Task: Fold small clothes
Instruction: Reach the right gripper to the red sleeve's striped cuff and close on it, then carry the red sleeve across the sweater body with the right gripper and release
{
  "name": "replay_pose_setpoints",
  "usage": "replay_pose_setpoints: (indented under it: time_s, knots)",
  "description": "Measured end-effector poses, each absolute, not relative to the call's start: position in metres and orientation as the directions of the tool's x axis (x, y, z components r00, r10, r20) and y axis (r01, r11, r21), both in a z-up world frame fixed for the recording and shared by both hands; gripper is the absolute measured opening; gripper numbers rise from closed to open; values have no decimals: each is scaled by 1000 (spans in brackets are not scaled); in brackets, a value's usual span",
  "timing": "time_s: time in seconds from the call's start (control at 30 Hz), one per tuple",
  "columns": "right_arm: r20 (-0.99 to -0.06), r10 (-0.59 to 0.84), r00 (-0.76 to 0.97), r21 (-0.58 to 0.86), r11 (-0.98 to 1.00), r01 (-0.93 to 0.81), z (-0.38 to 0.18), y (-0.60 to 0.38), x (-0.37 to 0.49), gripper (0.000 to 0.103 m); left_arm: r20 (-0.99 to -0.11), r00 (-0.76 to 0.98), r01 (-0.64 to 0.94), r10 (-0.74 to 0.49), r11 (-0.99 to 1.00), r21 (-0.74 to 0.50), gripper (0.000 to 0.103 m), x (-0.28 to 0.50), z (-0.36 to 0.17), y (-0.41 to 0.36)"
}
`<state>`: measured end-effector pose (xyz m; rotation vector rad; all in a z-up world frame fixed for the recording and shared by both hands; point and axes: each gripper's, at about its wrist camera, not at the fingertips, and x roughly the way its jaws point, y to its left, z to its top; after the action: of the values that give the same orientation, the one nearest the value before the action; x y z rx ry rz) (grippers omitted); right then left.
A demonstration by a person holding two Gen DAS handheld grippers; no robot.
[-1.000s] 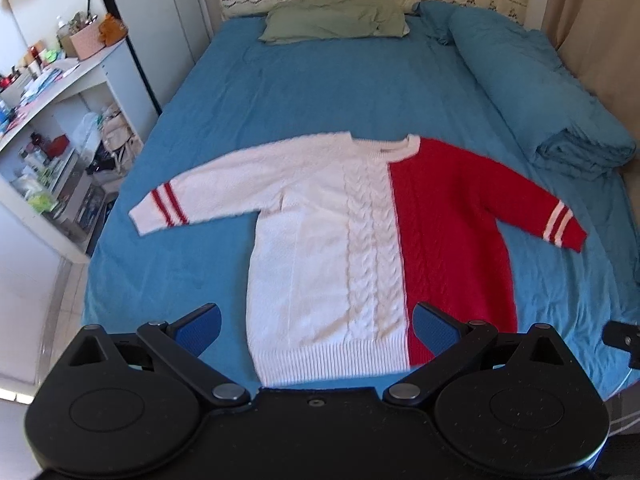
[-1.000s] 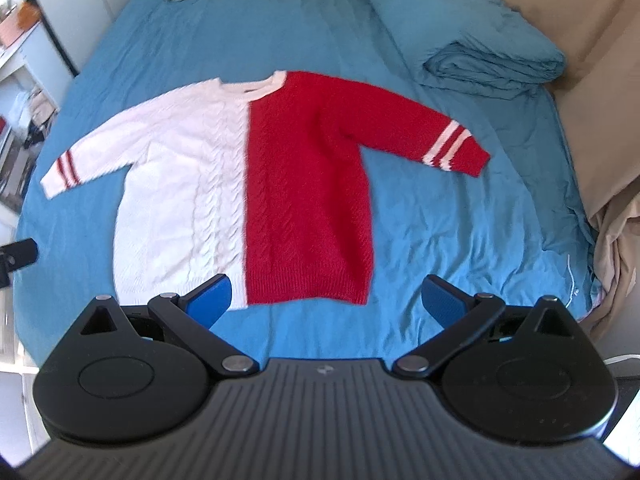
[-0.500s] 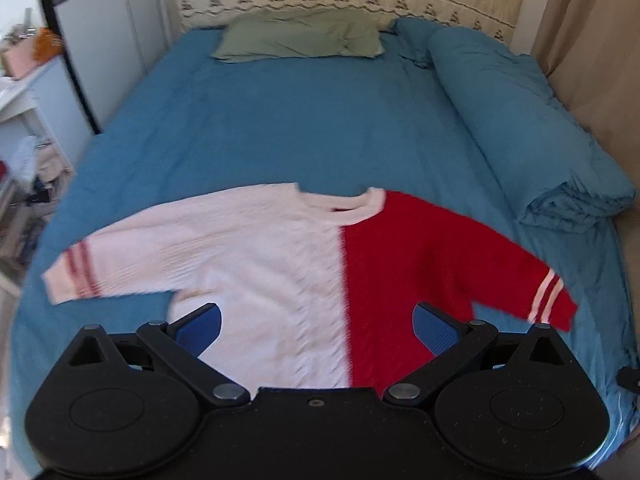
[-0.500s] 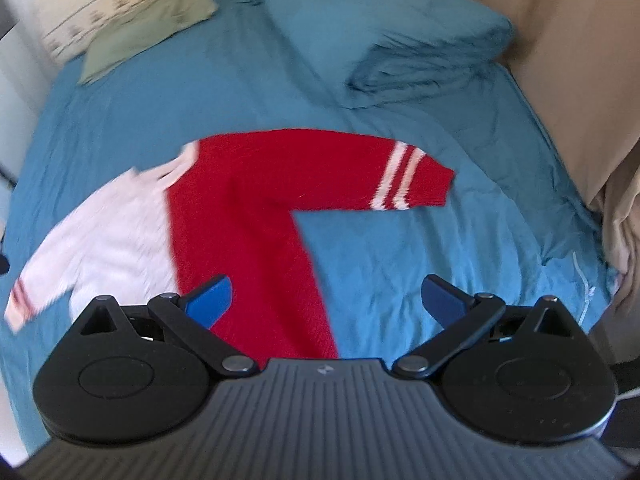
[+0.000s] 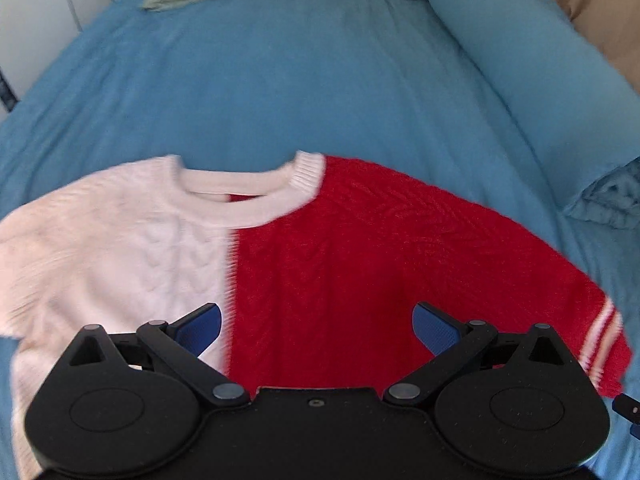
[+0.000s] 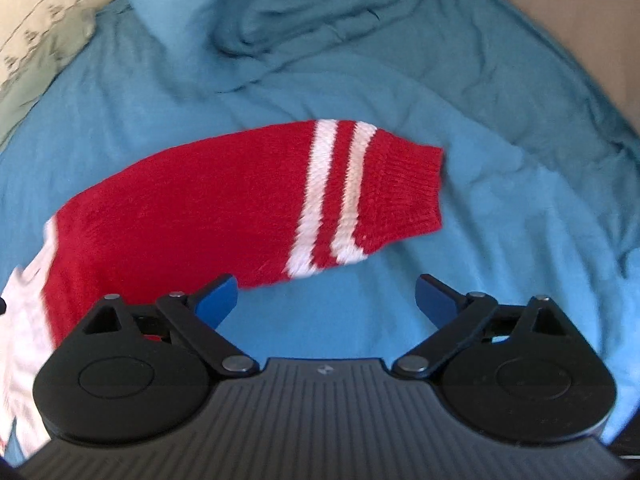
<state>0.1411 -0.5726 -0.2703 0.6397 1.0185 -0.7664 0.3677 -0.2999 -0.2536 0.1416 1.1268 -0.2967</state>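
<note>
Red-and-white sweater (image 5: 280, 264) lies flat on our bed (image 5: 320, 80); both grippers, left (image 5: 316, 320) and right (image 6: 326, 296), hover open and empty. We judge the next move: pinch the red sleeve (image 6: 248, 192).

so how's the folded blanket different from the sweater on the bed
The sweater is half white, half red, with striped cuffs; the blanket is one plain blue, close to the sheet. The sweater lies spread flat in a single layer with its red sleeve stretched out; the blanket is bunched into a thick folded heap. The sweater has a chunky cable knit; the blanket looks smooth. Both rest on the bed, and neither is held.
</note>
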Motion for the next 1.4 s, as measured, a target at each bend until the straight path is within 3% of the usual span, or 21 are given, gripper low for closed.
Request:
replay_pose_setpoints:
  time_s: [0.17,0.37,0.53,0.57,0.6,0.63,0.7,1.0,1.23,1.4]
  knots:
    - [-920,-240,310,169,470,866,-330,-603,145,97,-916,364,339,-169,940,-38,103,397,-310,-336]
    - [-904,-262,338,249,319,914,-359,-621,134,93,-915,360,365,-184,930,-44,103,420,-352,-361]
    - [-886,-276,373,302,270,914,-361,-629,134,71,-912,365,370,-189,928,-44,103,423,-370,-363]
    - [-885,-281,371,301,261,917,-360,-630,135,62,-912,364,373,-190,927,-44,103,423,-372,-363]
    - [-881,-290,375,305,257,917,-358,-630,135,43,-912,362,376,-192,925,-45,103,423,-372,-362]
    - [-875,-293,384,315,257,914,-357,-629,135,36,-914,356,379,-194,924,-49,103,424,-372,-362]
    - [-863,-310,399,329,254,909,-351,-626,136,31,-919,337,382,-205,922,-66,103,430,-370,-359]
    - [-698,-360,619,470,422,775,-267,-576,191,29,-882,405,317,-242,942,-113,103,444,-306,-267]
    - [-577,-103,810,544,691,476,-205,-475,310,28,-851,504,200,-150,978,-54,103,448,-253,-145]
    - [-541,128,831,548,803,234,-204,-362,379,28,-837,544,51,-57,998,-34,103,445,-240,-53]
